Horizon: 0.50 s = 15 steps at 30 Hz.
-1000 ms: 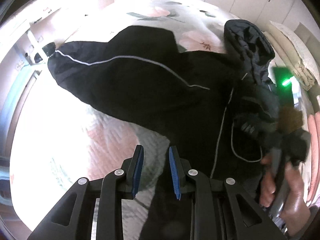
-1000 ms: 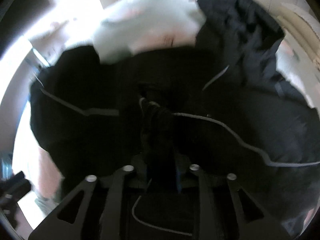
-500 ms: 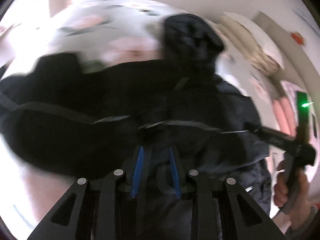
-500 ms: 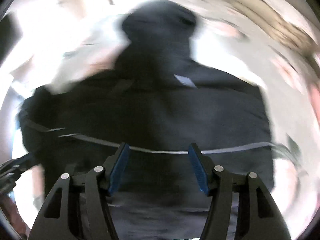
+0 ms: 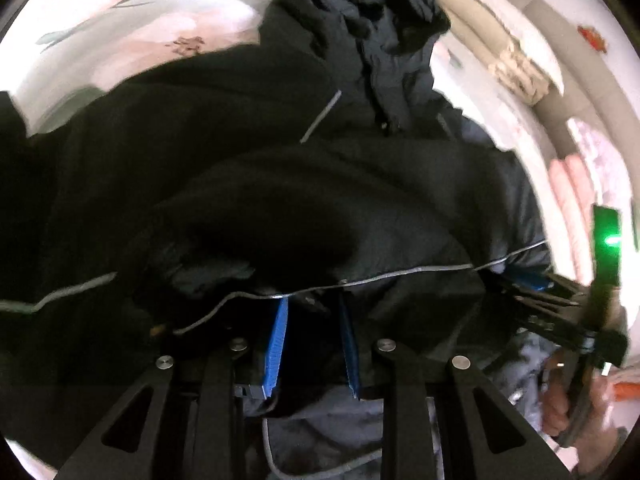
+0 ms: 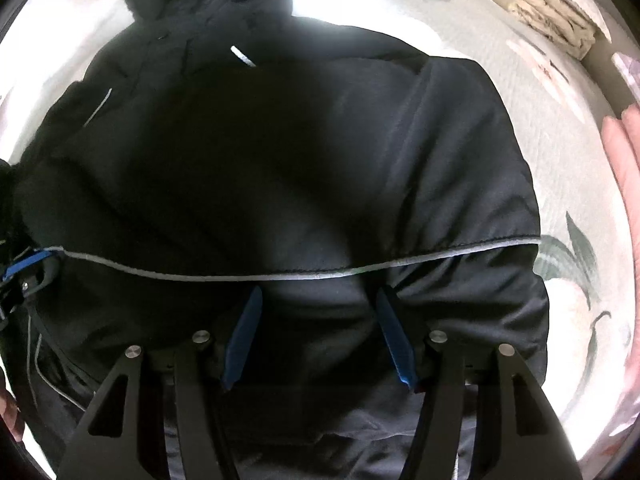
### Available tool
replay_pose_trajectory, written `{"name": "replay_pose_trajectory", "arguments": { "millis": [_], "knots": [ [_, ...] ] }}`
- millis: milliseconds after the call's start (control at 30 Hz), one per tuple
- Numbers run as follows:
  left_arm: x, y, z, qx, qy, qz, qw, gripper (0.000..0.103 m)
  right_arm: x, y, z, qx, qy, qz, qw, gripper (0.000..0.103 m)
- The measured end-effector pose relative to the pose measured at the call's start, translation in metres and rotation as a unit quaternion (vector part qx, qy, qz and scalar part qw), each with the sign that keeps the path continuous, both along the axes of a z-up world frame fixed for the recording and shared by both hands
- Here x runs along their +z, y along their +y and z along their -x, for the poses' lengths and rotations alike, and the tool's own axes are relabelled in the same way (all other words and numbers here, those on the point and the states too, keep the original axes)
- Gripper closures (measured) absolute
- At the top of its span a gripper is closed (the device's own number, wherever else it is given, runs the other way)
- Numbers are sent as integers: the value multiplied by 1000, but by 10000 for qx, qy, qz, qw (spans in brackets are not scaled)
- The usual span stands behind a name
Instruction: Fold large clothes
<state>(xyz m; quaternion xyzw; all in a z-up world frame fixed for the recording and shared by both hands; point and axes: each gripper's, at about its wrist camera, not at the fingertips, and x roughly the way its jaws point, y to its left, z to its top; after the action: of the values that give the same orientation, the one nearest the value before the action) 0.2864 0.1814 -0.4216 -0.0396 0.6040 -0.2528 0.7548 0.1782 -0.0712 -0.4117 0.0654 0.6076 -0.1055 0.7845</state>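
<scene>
Jacket (image 6: 280,152) lengthwise away from cameras, hood far; left claw (image 5: 312,344) pinching hem, right claw (image 6: 316,336) spread.

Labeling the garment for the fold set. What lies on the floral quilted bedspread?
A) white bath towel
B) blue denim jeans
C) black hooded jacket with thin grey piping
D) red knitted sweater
C: a black hooded jacket with thin grey piping is spread over the floral quilted bedspread, hood at the far end.
</scene>
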Motion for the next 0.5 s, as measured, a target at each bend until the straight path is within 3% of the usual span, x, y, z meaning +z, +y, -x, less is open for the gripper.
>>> {"name": "replay_pose_trajectory", "arguments": {
  "millis": [100,200,267,367,500],
  "knots": [
    [34,36,15,270,-177,373,9988,72,17,4,4,256,-61,-28,9997,39],
    [65,101,30,898,-456,354,9943,40,48,29,16,599,-456,-212,9969,39],
    [79,151,34,1429,-622,200,9876,36,60,51,23,850,-561,-398,9940,39],
    [90,241,28,2480,-752,-131,9658,34,65,90,37,1322,-560,-482,9885,39],
    [88,359,9,3795,-811,-421,9207,32,48,146,55,1820,-214,-454,9820,39]
  ]
}}
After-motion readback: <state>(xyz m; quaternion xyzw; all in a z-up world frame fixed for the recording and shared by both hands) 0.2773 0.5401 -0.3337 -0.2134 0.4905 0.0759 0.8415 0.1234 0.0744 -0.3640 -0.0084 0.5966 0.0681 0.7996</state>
